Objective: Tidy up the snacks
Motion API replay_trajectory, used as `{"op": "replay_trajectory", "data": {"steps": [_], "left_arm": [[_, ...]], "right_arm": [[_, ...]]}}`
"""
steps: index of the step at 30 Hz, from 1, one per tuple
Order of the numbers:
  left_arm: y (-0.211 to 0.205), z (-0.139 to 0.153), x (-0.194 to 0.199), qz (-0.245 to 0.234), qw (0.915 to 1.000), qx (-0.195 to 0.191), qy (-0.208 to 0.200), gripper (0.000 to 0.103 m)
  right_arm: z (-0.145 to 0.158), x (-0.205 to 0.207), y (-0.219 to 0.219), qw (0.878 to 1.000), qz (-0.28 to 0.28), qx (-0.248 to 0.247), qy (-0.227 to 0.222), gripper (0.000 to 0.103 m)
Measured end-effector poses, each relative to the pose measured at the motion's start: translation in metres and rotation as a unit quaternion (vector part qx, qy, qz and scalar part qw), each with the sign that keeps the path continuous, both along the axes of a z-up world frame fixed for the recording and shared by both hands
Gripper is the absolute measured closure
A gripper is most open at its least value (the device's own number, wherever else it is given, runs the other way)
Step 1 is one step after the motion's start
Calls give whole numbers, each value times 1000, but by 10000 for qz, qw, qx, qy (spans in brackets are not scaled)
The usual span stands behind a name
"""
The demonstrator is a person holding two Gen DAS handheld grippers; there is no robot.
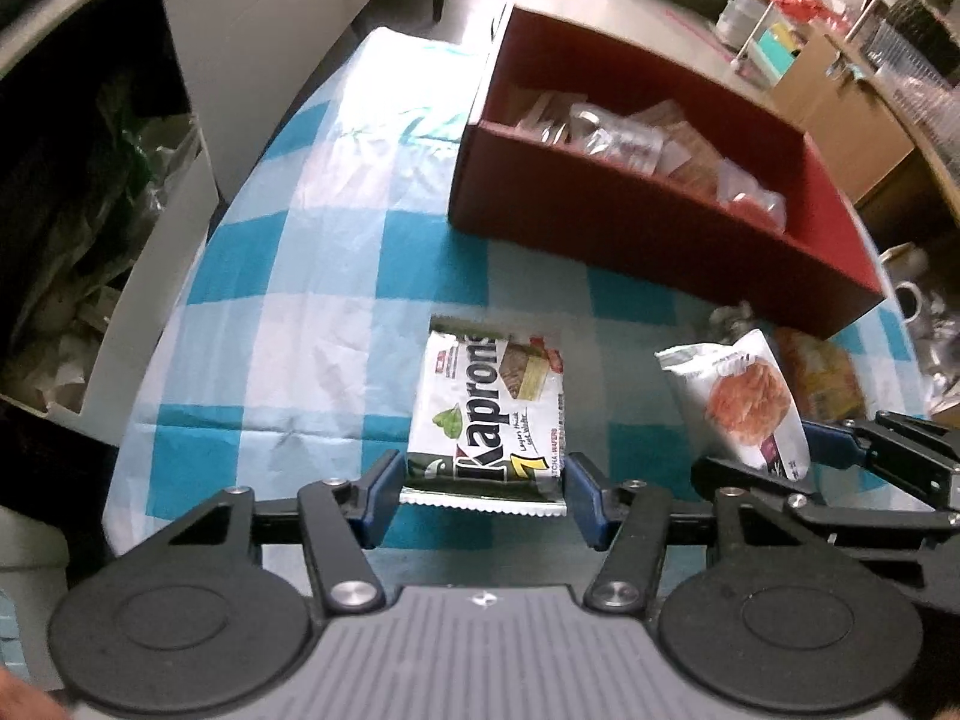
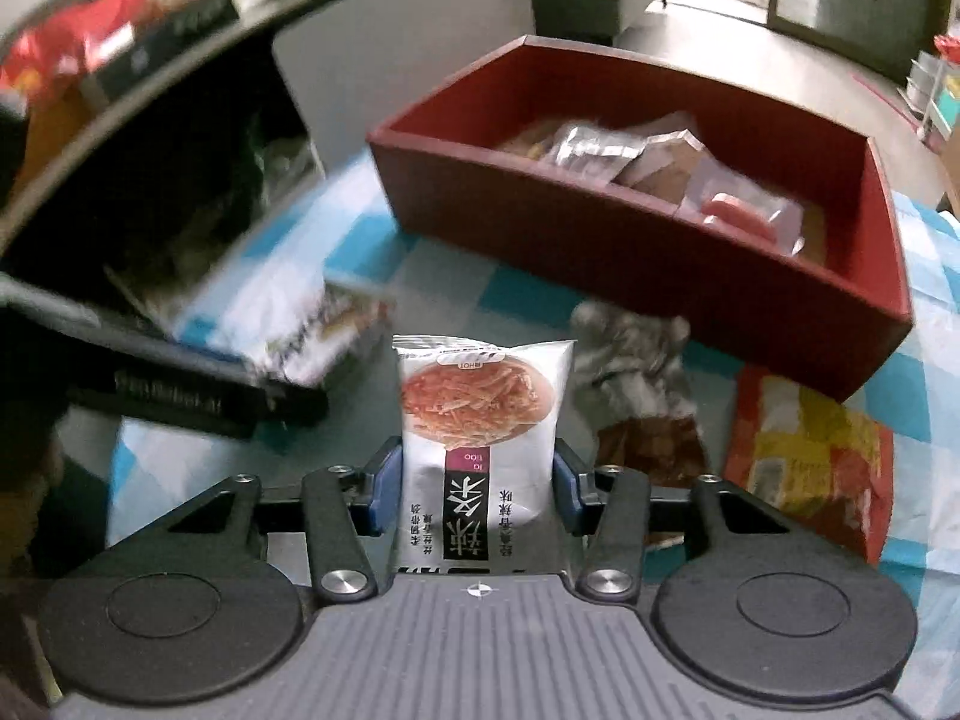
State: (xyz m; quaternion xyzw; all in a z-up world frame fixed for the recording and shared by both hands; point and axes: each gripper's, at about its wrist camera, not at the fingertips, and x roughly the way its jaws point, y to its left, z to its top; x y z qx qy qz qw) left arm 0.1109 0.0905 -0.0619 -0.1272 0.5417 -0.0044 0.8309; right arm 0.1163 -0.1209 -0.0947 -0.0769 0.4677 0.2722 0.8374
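Observation:
My left gripper (image 1: 483,489) is shut on a green and white Kaprons wafer packet (image 1: 489,408), holding its near end above the checked cloth. My right gripper (image 2: 477,483) is shut on a white spicy-strip snack bag (image 2: 480,426); the bag (image 1: 741,399) and the right gripper also show at the right of the left wrist view. A red box (image 1: 654,222) with a divider holds several wrapped snacks and stands beyond both grippers; it also shows in the right wrist view (image 2: 630,246).
A blue and white checked cloth (image 1: 288,324) covers the table. A yellow and orange packet (image 2: 804,462), a brown packet (image 2: 654,444) and a crumpled silvery wrapper (image 2: 624,348) lie in front of the box. White cartons (image 1: 180,204) stand at the left table edge.

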Motion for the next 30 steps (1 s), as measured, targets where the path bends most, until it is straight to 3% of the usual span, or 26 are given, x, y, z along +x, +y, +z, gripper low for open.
{"op": "replay_trajectory", "data": {"steps": [6, 8, 12, 15, 17, 24, 28, 30], "left_arm": [[-2, 18, -1, -11, 9995, -154, -284, 52], [-5, 23, -1, -68, 9990, -233, -369, 62], [-9, 24, 3, -114, 9992, -161, -355, 63], [-7, 13, 5, -88, 9997, -157, -150, 59], [-7, 6, 10, 23, 9998, -180, -43, 51], [-35, -12, 27, -85, 9996, 263, 60, 44], [-59, -19, 24, -368, 9961, 796, 109, 49], [-59, -18, 22, -366, 9962, 779, 107, 53]], "right_arm": [[14, 8, -12, 9993, -157, 331, -75, 45], [18, 11, -13, 9988, -145, 454, -74, 45], [22, 16, -16, 9986, -195, 486, -125, 45], [18, 22, -23, 9984, -332, 456, -26, 45], [18, 22, -25, 9984, -342, 439, -7, 45], [24, 23, -38, 9973, -526, 507, -70, 45], [25, 25, -53, 9962, -733, 473, -86, 43], [26, 26, -58, 9957, -788, 481, -88, 43]]}}
